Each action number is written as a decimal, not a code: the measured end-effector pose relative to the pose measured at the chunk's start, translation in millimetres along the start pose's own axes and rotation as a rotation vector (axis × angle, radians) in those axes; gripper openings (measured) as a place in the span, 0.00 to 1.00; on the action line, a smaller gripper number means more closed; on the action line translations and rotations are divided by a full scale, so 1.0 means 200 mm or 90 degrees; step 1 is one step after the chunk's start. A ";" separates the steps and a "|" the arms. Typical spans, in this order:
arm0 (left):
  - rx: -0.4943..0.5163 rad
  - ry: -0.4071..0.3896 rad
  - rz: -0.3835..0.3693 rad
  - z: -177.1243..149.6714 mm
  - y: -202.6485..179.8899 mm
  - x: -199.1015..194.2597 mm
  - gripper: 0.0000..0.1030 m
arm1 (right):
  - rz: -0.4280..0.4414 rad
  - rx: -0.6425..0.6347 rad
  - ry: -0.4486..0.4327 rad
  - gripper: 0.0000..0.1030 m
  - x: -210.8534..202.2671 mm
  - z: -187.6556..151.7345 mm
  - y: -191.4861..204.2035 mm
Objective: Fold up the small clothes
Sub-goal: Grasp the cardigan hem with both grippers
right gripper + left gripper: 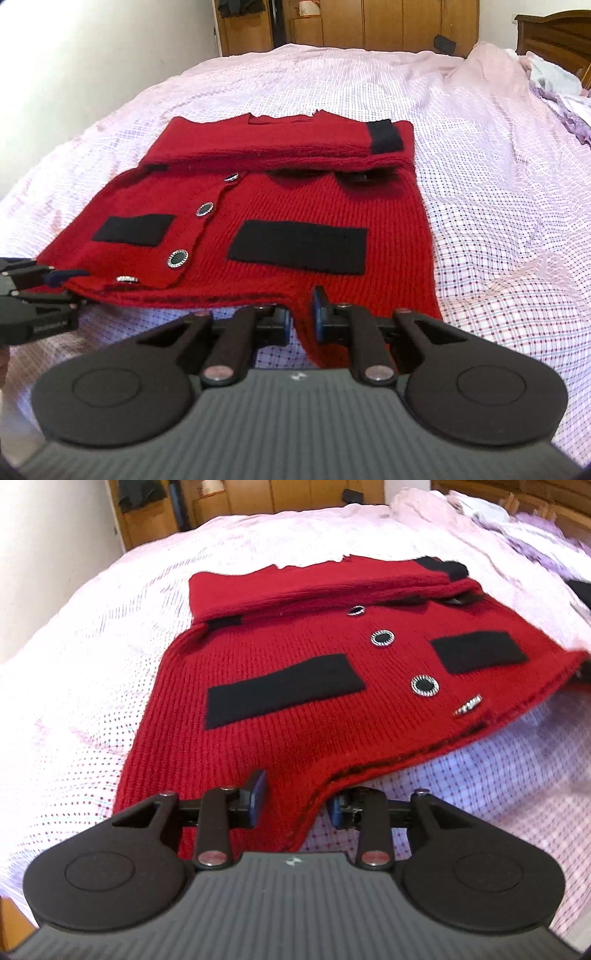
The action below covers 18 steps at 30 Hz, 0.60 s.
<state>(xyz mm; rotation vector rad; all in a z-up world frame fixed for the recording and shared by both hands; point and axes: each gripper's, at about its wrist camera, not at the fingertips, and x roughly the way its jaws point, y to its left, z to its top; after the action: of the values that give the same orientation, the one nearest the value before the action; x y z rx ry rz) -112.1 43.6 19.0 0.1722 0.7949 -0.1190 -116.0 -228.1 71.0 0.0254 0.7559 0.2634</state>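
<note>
A small red knit cardigan (pixel 295 716) with black pocket patches and round buttons lies on the bed, its sleeves folded across the top. It also shows in the right wrist view (pixel 280 236). My left gripper (pixel 295 801) is shut on the cardigan's bottom hem at one corner and lifts it slightly; it also shows at the left edge of the right wrist view (pixel 70 286). My right gripper (pixel 301 321) is shut on the hem at the other corner, with red fabric pinched between its blue pads (pixel 318 314).
The bed has a pink and white checked sheet (pixel 498 229). Crumpled pale clothes (pixel 554 85) lie at the far right near the wooden headboard (pixel 554 33). Wooden wardrobes (pixel 369 22) stand beyond the bed.
</note>
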 end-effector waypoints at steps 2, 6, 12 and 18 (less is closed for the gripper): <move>-0.005 -0.007 0.003 0.01 -0.01 0.00 0.38 | 0.006 0.009 -0.004 0.14 0.00 -0.01 -0.01; -0.004 -0.023 -0.002 0.01 -0.02 0.02 0.31 | 0.005 0.023 0.003 0.14 0.03 -0.05 -0.01; -0.040 -0.004 -0.007 0.04 -0.01 0.08 0.32 | 0.018 0.065 0.025 0.14 0.07 -0.07 -0.04; -0.061 -0.045 -0.021 0.04 0.00 0.01 0.14 | 0.036 0.123 -0.012 0.12 0.02 -0.08 -0.08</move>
<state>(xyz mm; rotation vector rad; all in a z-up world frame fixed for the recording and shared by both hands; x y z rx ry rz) -104.3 41.3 22.9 0.0637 0.7319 -0.1174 -119.5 -243.8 54.7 0.2326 0.7604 0.2428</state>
